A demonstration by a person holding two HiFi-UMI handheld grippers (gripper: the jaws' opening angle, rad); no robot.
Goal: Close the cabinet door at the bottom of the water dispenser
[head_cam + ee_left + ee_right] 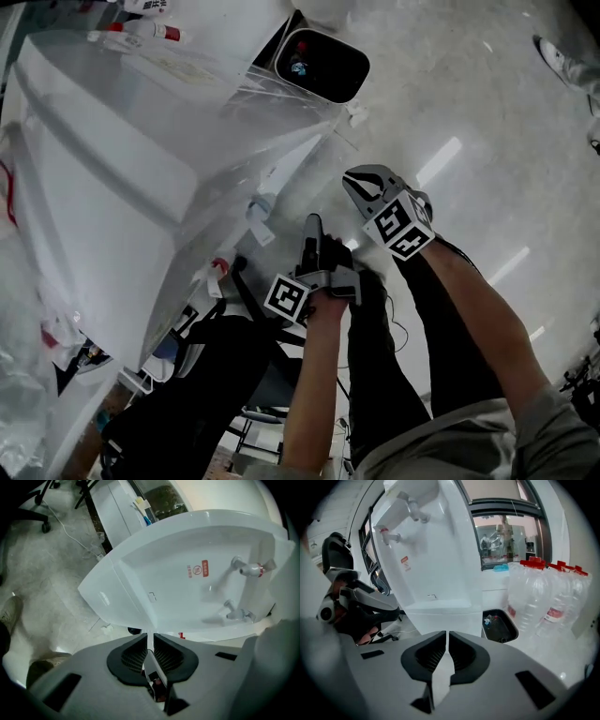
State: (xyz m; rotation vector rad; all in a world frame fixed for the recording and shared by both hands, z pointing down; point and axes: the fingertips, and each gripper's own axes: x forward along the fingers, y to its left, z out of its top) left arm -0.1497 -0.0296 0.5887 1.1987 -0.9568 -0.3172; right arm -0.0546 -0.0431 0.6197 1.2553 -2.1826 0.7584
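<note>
The cabinet door (440, 618) sits at the foot of the white water dispenser (103, 187), below the recess with the taps. In both gripper views its panel lies flush with the dispenser's front, with no gap or swung edge showing. By that look the closing seems done, and at most a check that the door has latched is left. From the head view the dispenser stands to the left of the person, its lower front out of sight there. The left claw (312, 225) hangs in the air near the dispenser and well apart from the door. Its jaws are pressed almost together with only a thin slit, and nothing is between them. The right claw (361, 176) is just to the right of it and a little farther out, also drawn together and empty, pointing toward the dispenser's front without touching it. Beyond the dispenser a black waste bin (323, 64) stands on the pale floor (487, 112). Clear water bottles with red caps (543, 592) cluster to its right. A black office chair (187, 375) is near the person's legs.
</note>
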